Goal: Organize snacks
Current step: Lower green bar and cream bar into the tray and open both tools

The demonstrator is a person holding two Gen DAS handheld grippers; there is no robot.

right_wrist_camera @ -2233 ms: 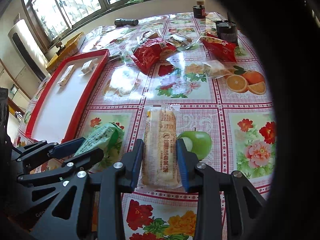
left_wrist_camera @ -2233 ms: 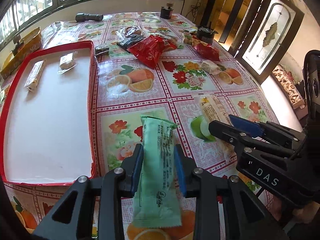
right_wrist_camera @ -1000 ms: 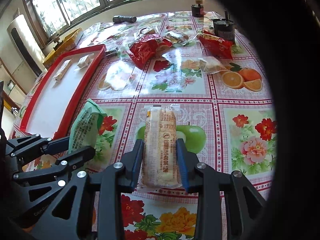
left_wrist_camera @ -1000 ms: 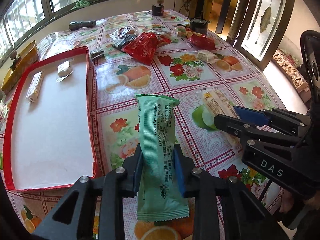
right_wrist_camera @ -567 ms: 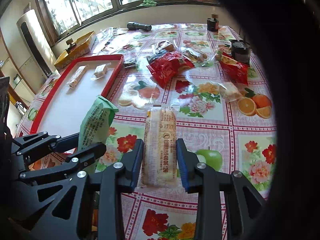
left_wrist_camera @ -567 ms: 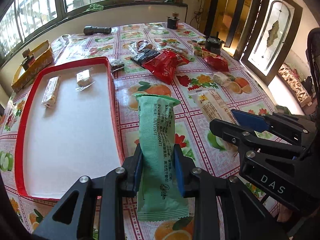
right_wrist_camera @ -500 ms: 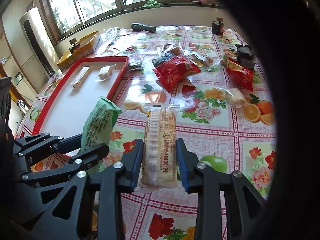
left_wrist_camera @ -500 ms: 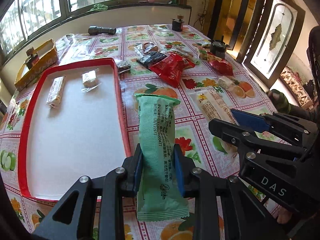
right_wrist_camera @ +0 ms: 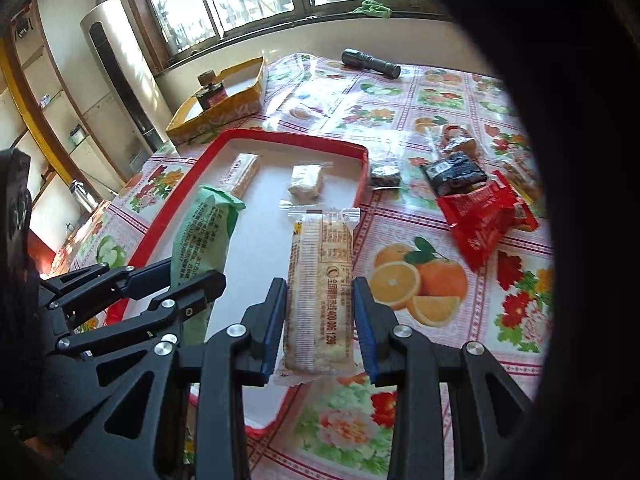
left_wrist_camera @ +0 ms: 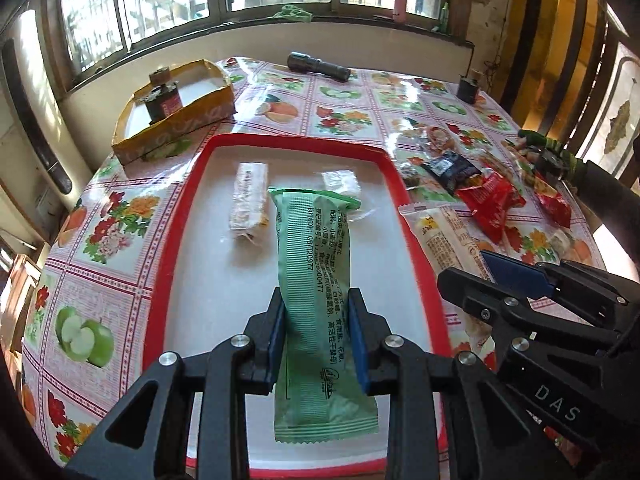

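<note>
My left gripper [left_wrist_camera: 318,332] is shut on a long green snack packet [left_wrist_camera: 316,280], held lengthwise above the white floor of the red-rimmed tray [left_wrist_camera: 176,240]. My right gripper [right_wrist_camera: 320,320] is shut on a clear-wrapped beige wafer bar [right_wrist_camera: 320,280], hanging over the tray's right rim [right_wrist_camera: 362,176]. Each gripper shows in the other's view: the right gripper [left_wrist_camera: 516,284] with the wafer bar [left_wrist_camera: 444,236], the left gripper [right_wrist_camera: 160,284] with the green packet [right_wrist_camera: 204,236]. Two small wrapped snacks lie at the tray's far end: a long one [left_wrist_camera: 248,200] and a square one [left_wrist_camera: 340,182].
Loose snacks lie right of the tray: red bags [left_wrist_camera: 492,204], a black packet [left_wrist_camera: 452,168] and clear packets. A yellow box [left_wrist_camera: 172,120] holding a dark jar stands behind the tray. A black torch [left_wrist_camera: 320,66] lies at the far edge. A person's gloved hand [left_wrist_camera: 548,156] reaches in at right.
Both grippers have carried their snacks left and a little up, from above the fruit-print cloth to above the tray. Their grips have not changed.
</note>
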